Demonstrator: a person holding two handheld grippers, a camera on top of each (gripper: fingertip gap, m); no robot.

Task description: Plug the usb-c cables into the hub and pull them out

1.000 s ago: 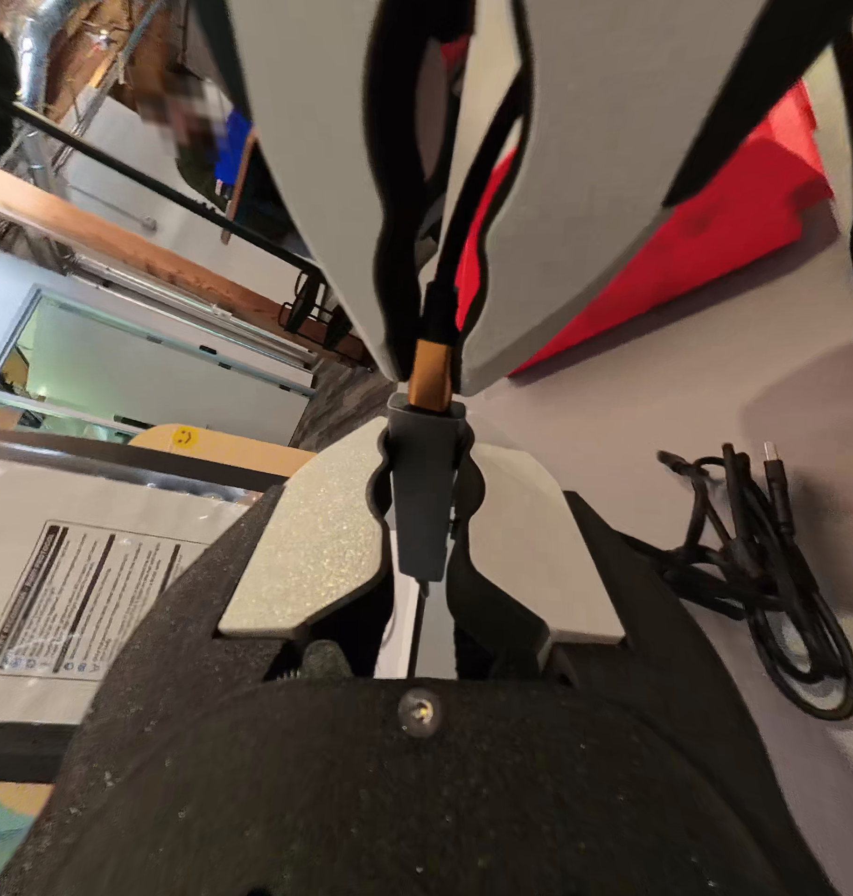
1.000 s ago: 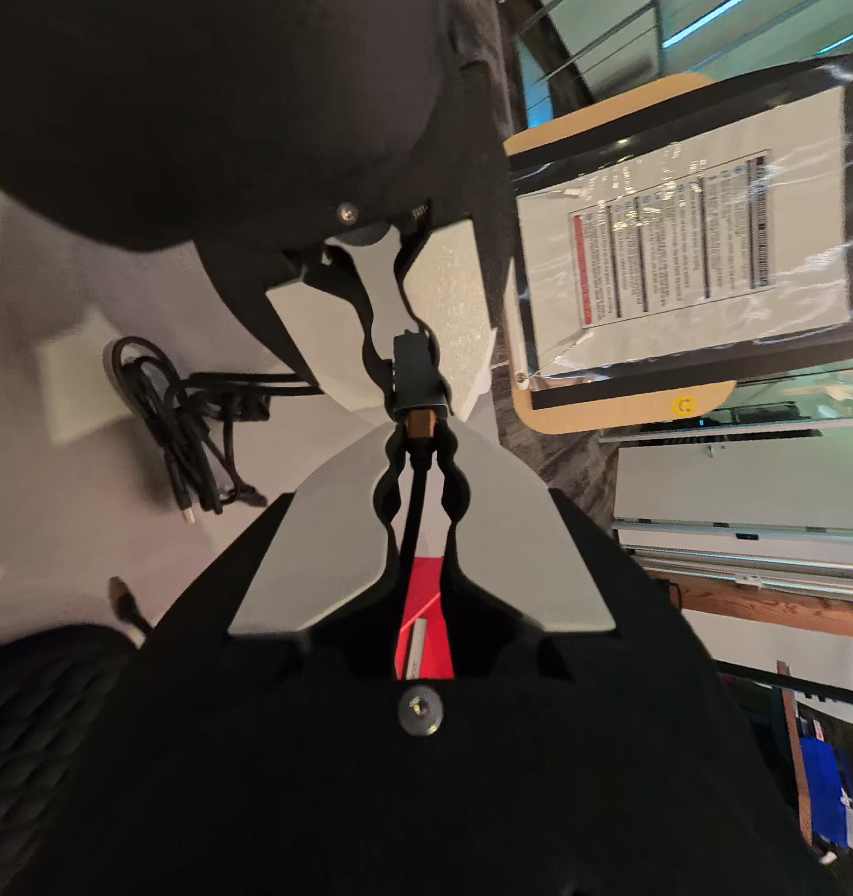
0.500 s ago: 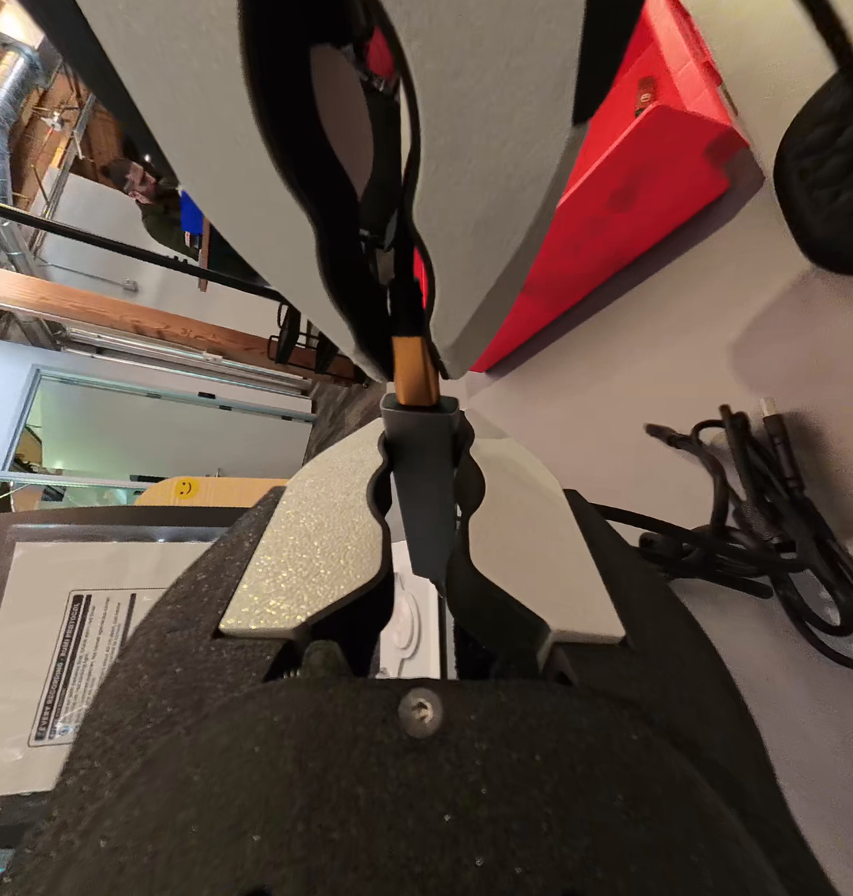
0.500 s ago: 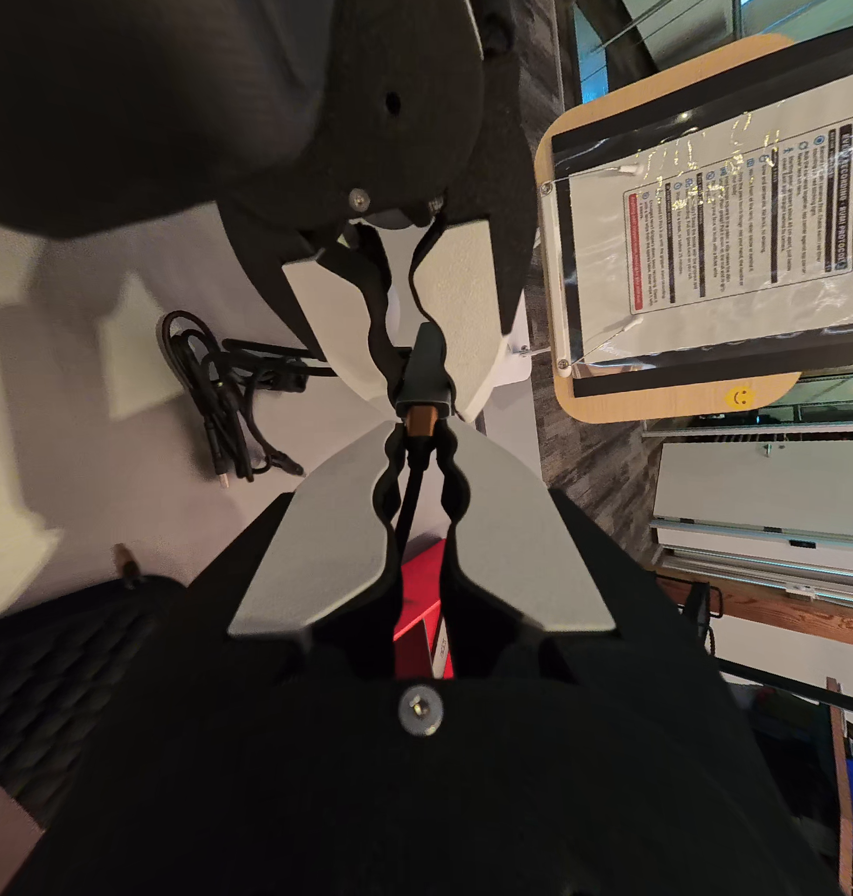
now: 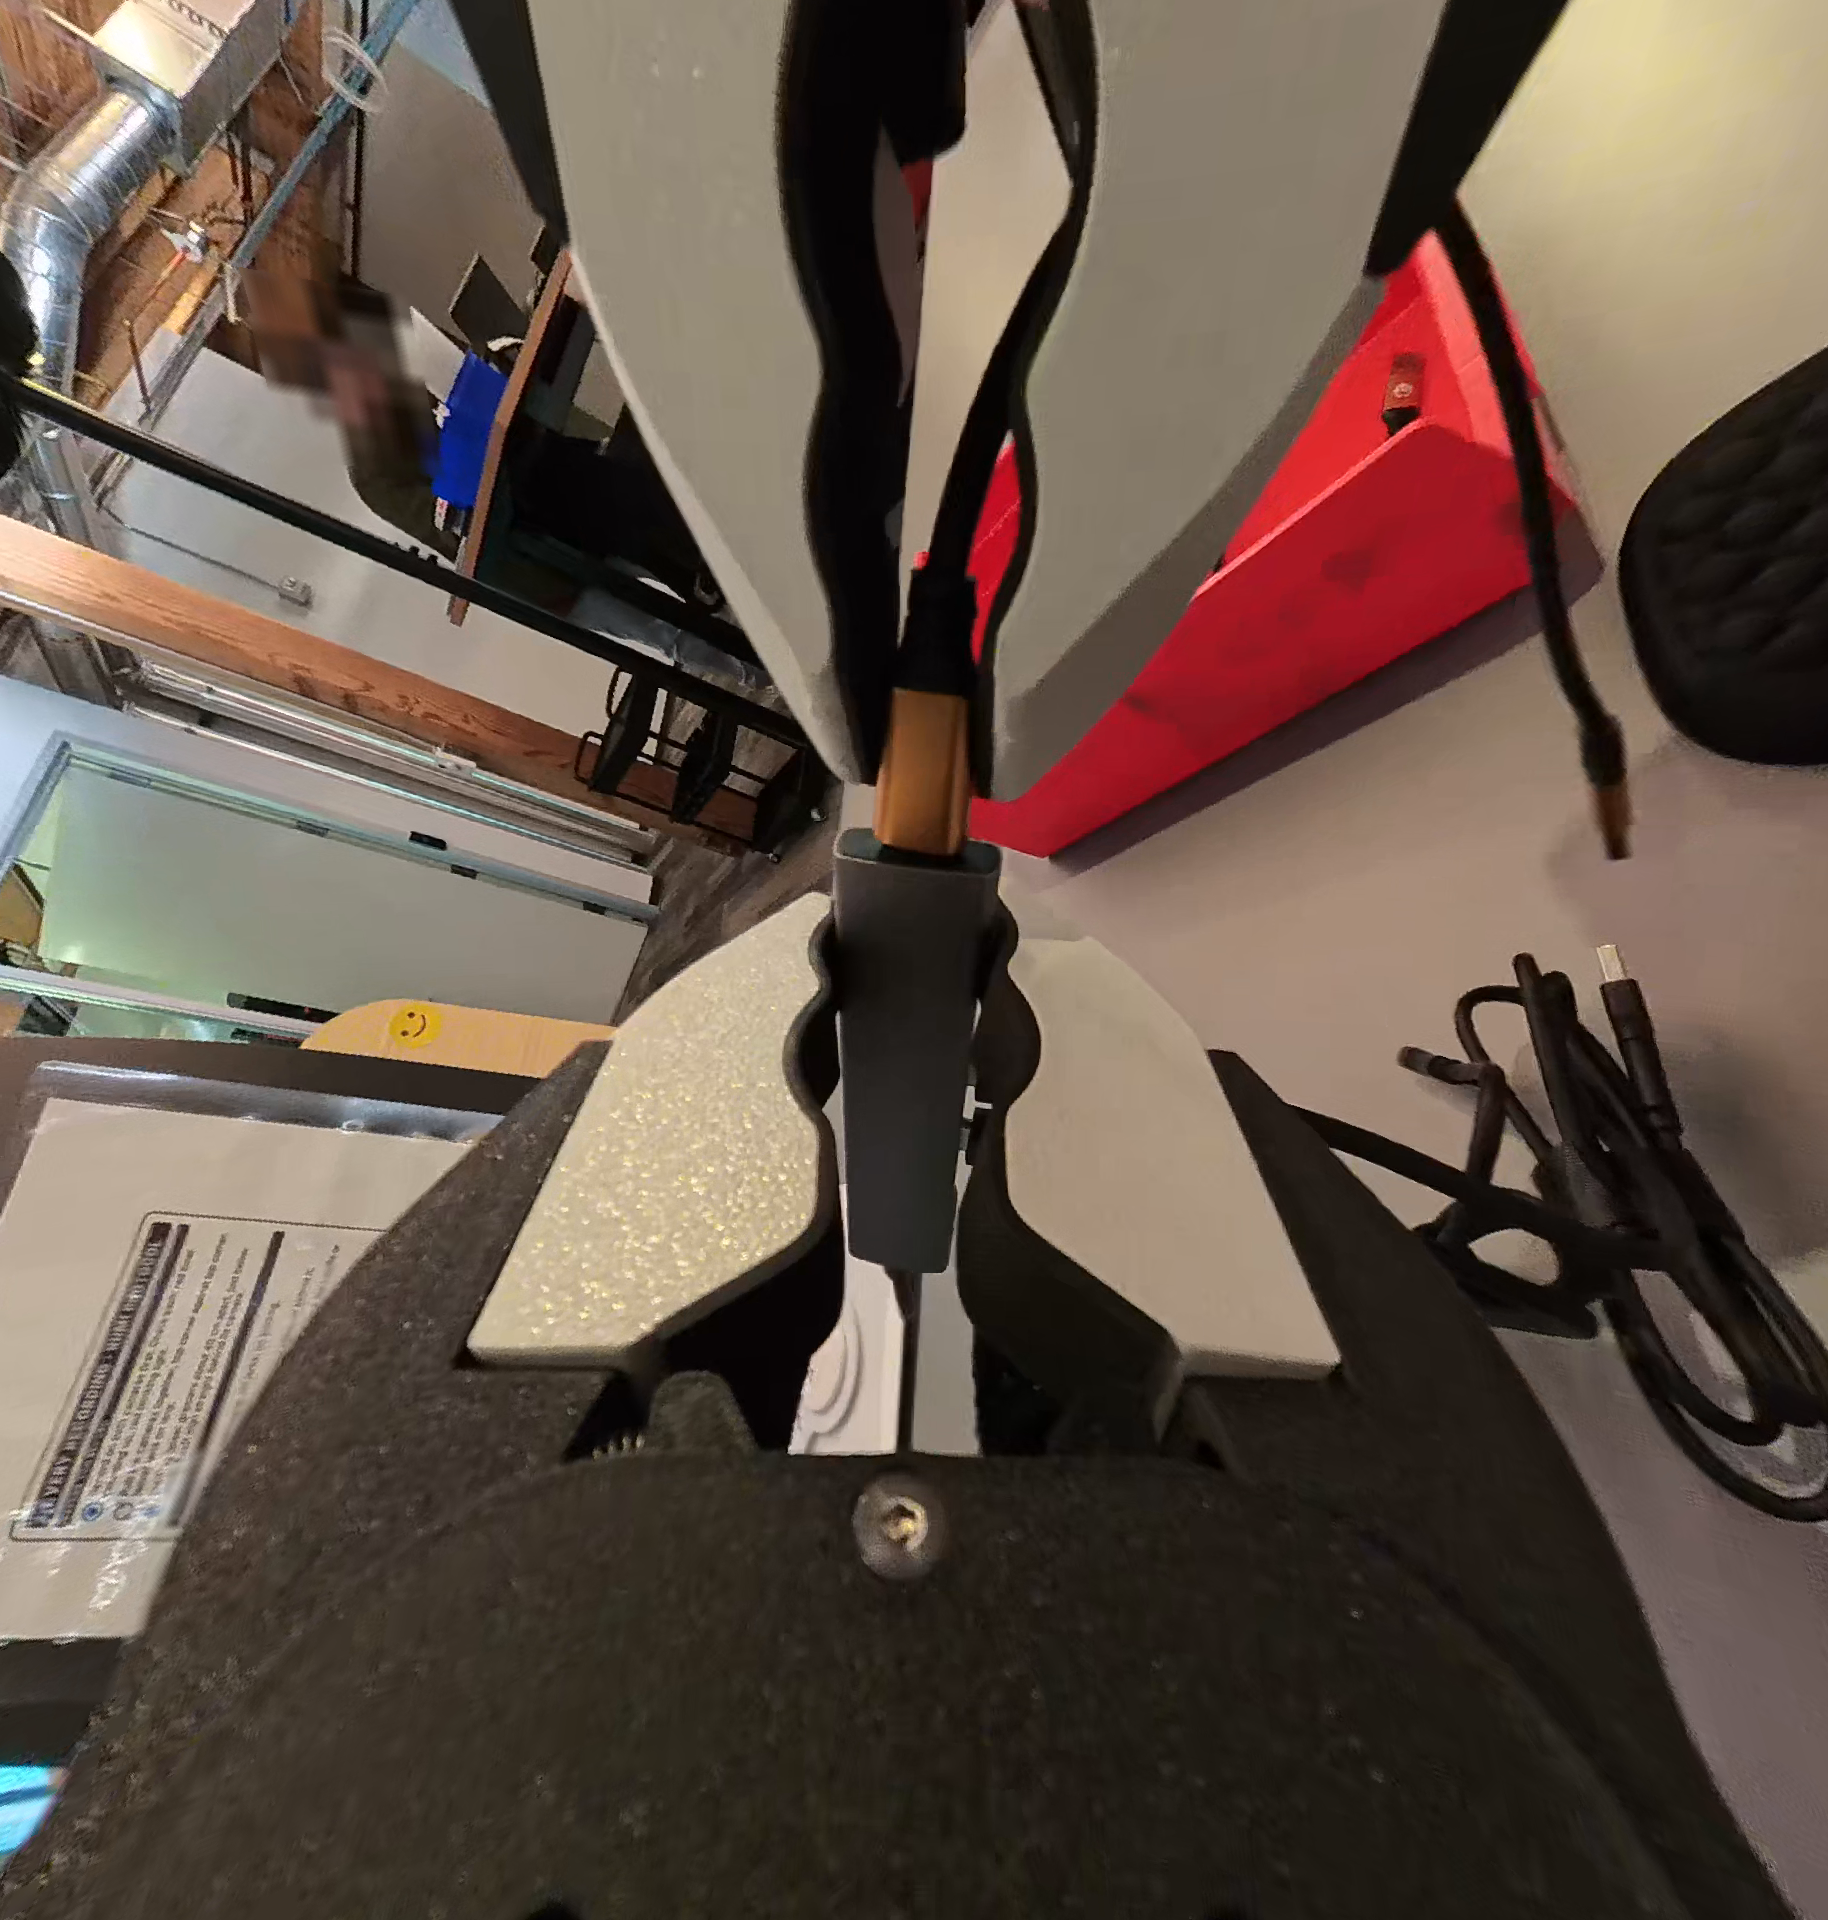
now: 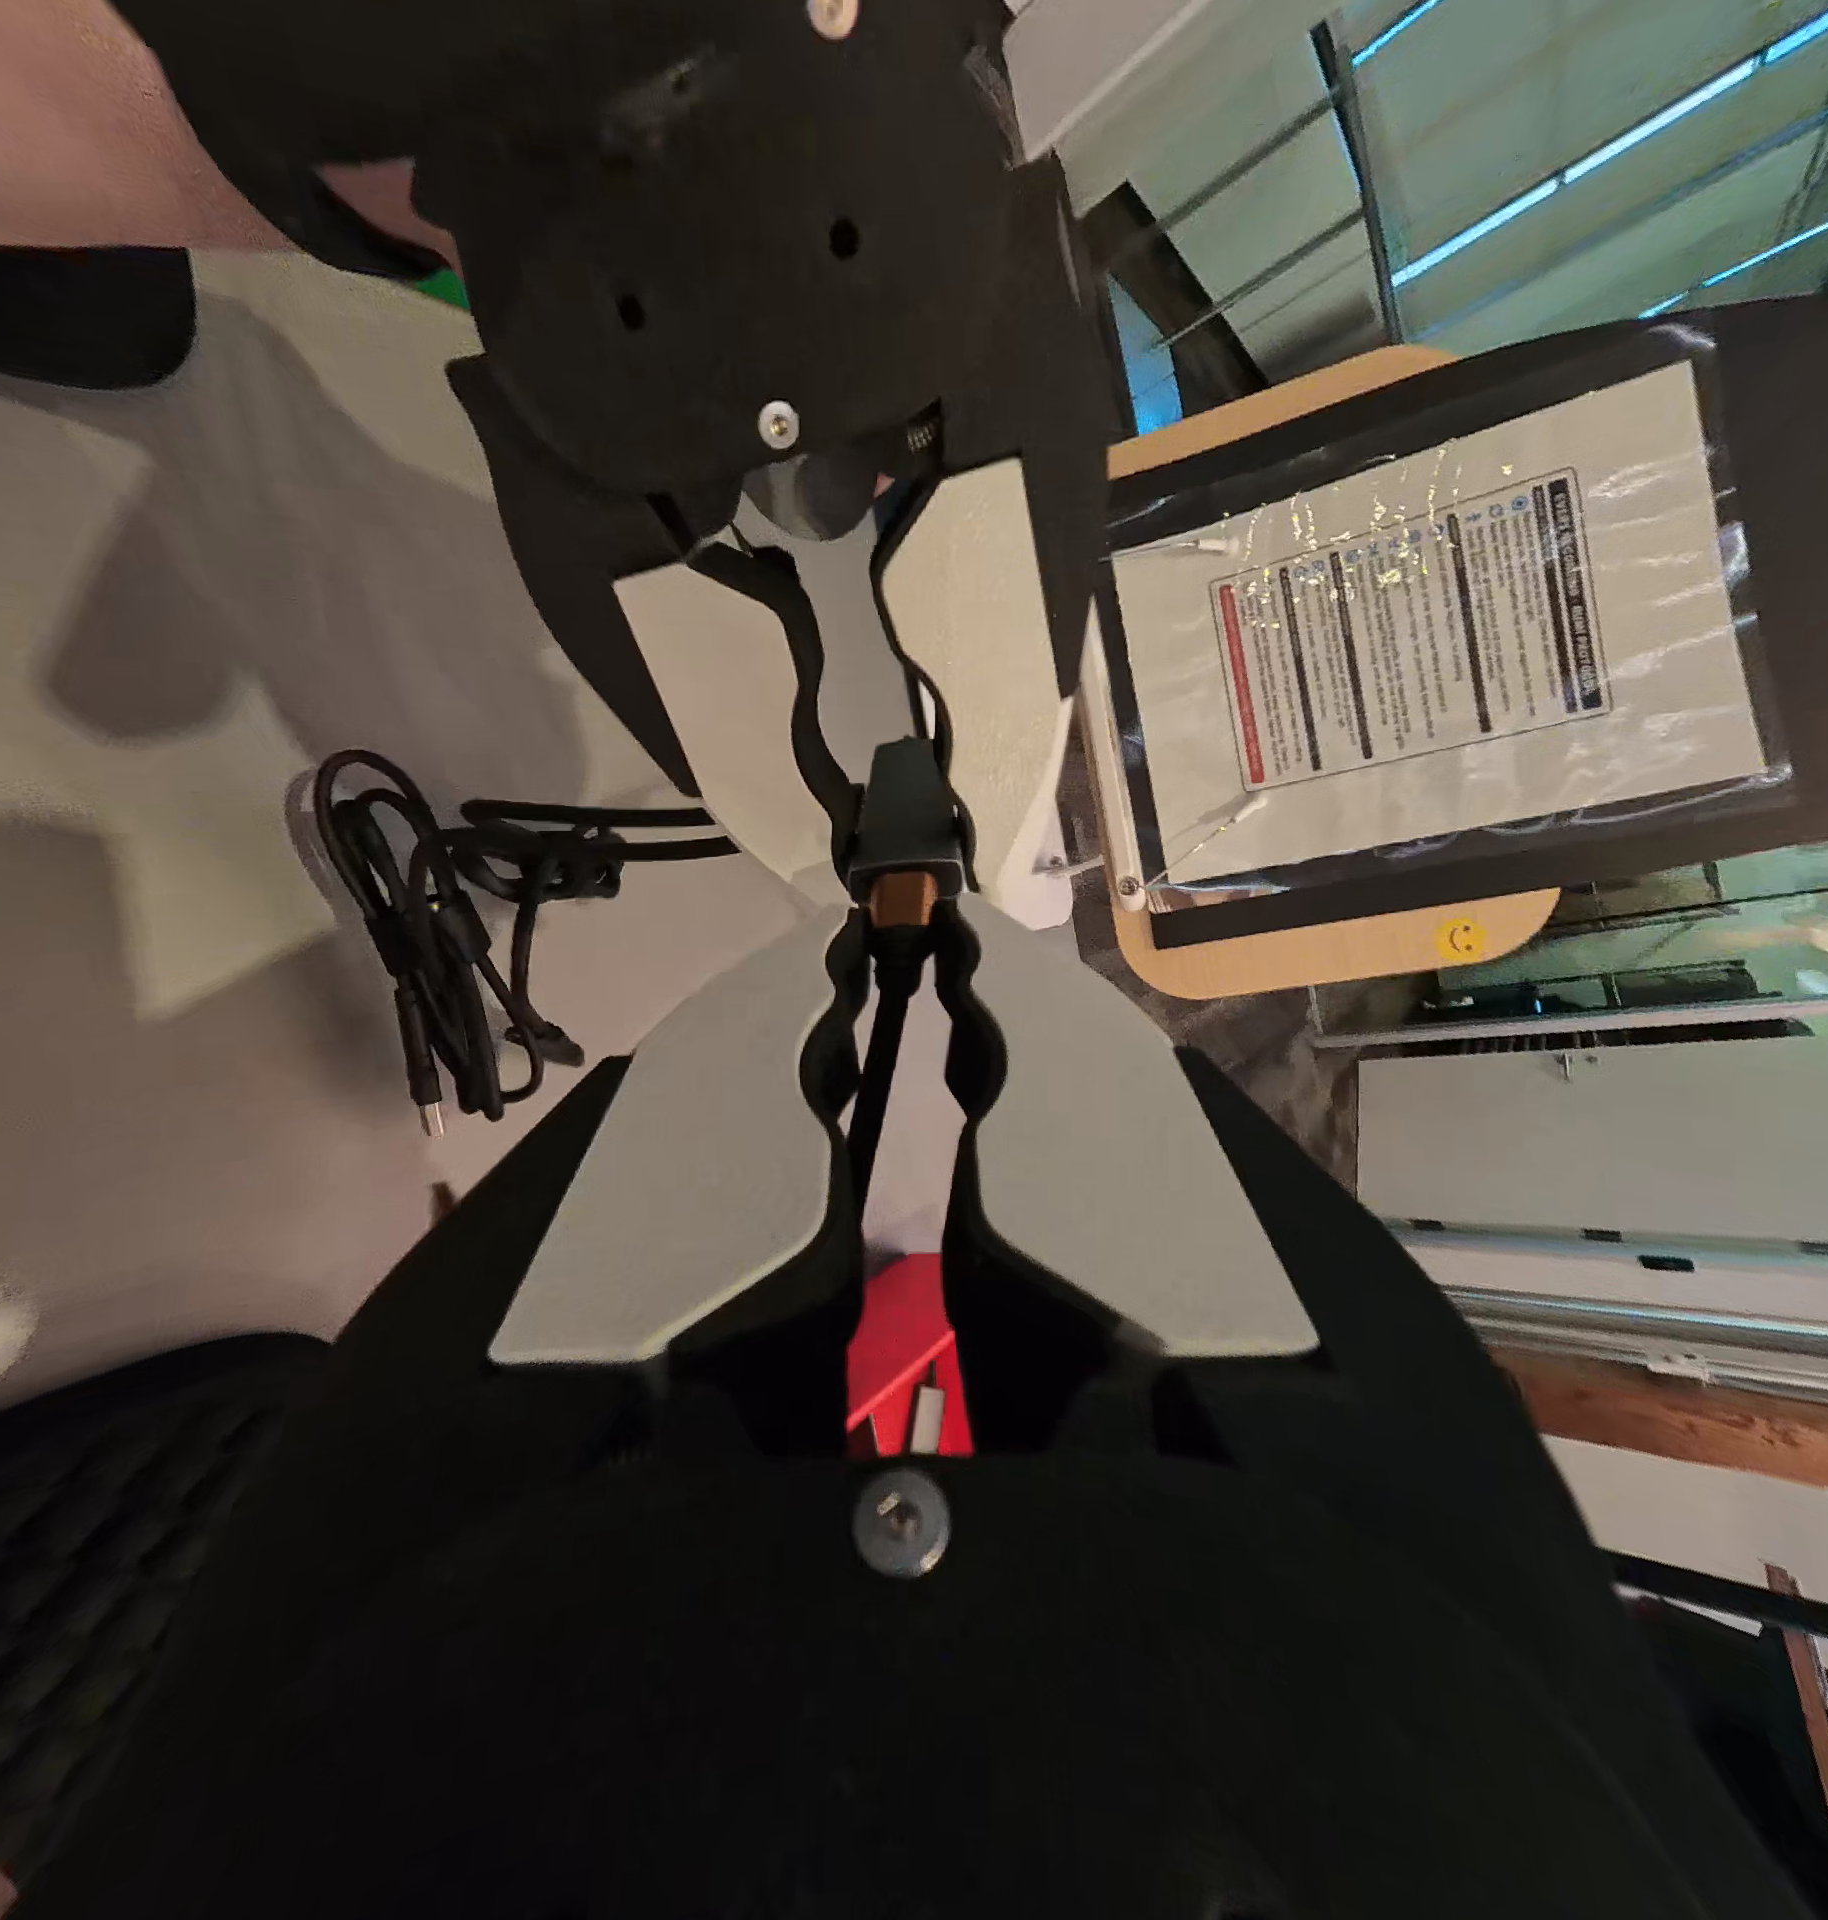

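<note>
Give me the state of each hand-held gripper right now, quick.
Left hand-held gripper: shut on the grey hub.
Right hand-held gripper: shut on the usb-c cable, just behind its copper plug, which sits at the hub's end.

Each hand-held gripper (image 5: 915, 935) has grey wavy-edged fingers (image 5: 671, 1174) (black textured body, one silver screw (image 5: 894, 1541))

Dark grey hub (image 5: 905, 1049) held off the counter, on edge; black usb-c cable (image 5: 977, 447) w/ copper plug (image 5: 922, 774) seated in its end. Spare cables (image 5: 1658, 1226) bundled nearby.
</note>
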